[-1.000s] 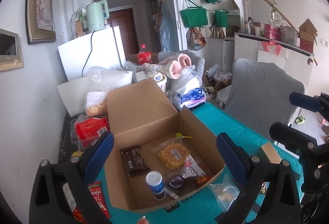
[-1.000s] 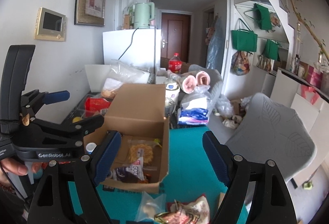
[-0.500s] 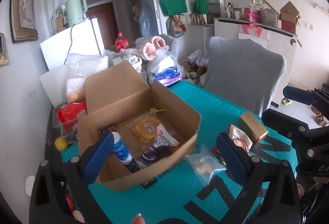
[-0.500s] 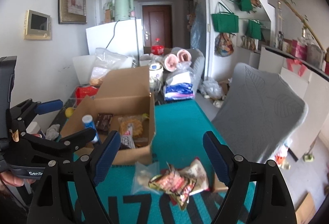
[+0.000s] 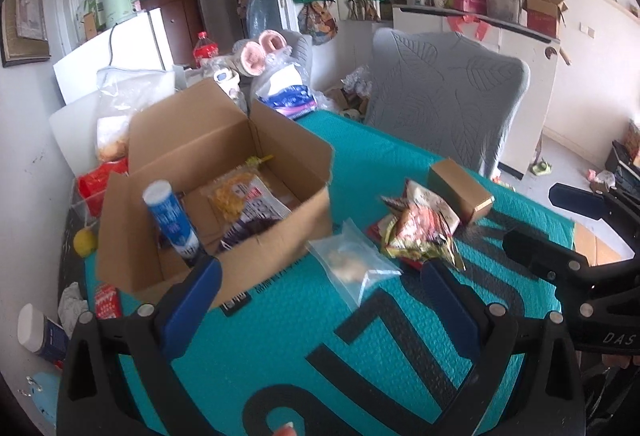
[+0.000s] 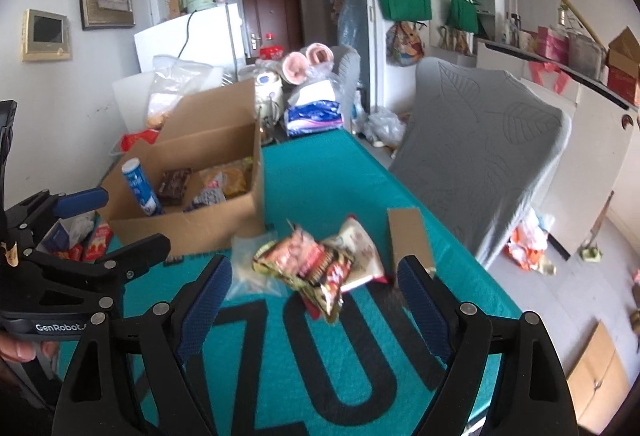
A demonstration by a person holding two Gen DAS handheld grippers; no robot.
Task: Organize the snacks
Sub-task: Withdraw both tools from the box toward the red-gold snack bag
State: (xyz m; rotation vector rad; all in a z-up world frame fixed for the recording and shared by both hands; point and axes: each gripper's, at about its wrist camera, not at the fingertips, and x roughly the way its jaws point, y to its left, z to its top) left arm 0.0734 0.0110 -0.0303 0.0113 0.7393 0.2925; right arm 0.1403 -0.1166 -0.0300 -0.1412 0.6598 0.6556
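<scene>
Right gripper (image 6: 312, 300), jaws wide and just opening further (holding nothing), has the crumpled snack packets (image 6: 320, 268) just ahead between its fingertips, nearer than the equally empty, open left gripper (image 5: 320, 296).

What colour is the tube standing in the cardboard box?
Blue with a white cap, clearest in the left wrist view.

Both cameras ride on hand-held tongs, tilted down across the teal surface (image 5: 400, 172) toward the cardboard box (image 5: 208, 196), the left nearer it, sharing box, snack packets (image 6: 320, 264) and grey chair (image 6: 480, 156).
</scene>
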